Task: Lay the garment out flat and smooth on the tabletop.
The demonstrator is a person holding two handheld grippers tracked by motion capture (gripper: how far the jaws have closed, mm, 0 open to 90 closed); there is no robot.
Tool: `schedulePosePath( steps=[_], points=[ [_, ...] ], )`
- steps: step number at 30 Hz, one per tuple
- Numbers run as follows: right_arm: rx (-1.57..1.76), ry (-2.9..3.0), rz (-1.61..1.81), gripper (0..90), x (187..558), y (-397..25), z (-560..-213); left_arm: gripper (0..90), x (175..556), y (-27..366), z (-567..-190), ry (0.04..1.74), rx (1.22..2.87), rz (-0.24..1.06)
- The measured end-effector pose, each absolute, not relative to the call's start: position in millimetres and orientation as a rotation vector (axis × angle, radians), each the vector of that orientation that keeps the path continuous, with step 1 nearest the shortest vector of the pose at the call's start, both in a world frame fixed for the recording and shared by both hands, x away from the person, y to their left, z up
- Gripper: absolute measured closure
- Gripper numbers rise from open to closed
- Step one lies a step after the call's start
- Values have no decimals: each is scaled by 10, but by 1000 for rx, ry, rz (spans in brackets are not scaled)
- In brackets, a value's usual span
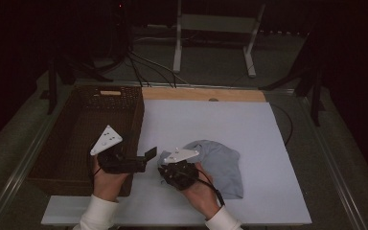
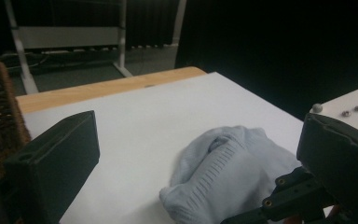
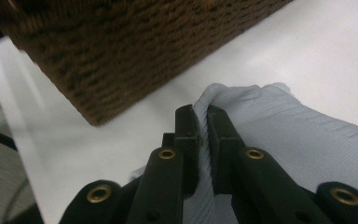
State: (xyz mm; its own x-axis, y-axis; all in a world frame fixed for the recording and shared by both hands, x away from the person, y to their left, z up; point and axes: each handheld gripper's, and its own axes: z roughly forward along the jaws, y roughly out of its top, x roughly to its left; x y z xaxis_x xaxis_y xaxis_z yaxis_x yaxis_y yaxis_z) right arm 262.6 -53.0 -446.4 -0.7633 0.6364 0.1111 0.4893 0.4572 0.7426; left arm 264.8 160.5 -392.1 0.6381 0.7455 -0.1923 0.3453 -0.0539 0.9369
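So the right claw (image 3: 204, 122) is pinched down on a fold of the pale blue ribbed knit garment (image 1: 220, 165), jaws nearly together with the cloth squeezed between them. That garment sits crumpled on the white surface (image 1: 206, 124), near the front edge, right of the middle. In the high view the right claw (image 1: 165, 168) is at the garment's left edge, low over the surface.

The left claw (image 1: 149, 154) is off the cloth, jaws spread wide with nothing between them, pointing toward the garment from the left. In the left gripper view you can see the knit heap (image 2: 228, 172) ahead, with the right gripper's black body crowding in from the right.

What's around: a dark brown woven wicker basket (image 1: 93, 103) sits on the left side of the surface, and its near corner (image 3: 121, 56) looms just beside the pinched fold in the right gripper view. A light wooden strip (image 1: 203, 94) runs along the far edge of the surface, and a white metal frame (image 1: 215, 28) stands on the floor beyond.
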Motion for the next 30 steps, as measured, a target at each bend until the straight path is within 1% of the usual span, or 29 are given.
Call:
schedulePosePath(
  steps=[4, 13, 20, 30],
  points=[
    [976, 2523, 1263, 852, 2656, -544, -4383, 1, 2647, 1628, -3927, 927, 1617, 409],
    [960, 2474, 1338, 852, 2718, -594, -4149, 1, 2637, 1633, -3919, 925, 1606, 421],
    [943, 2396, 1424, 852, 2739, -687, -3902, 1, 2628, 1617, -3914, 915, 1605, 424],
    [990, 2279, 1467, 851, 2890, -1047, -3706, 1, 2631, 1586, -3925, 907, 1615, 413]
  ],
)
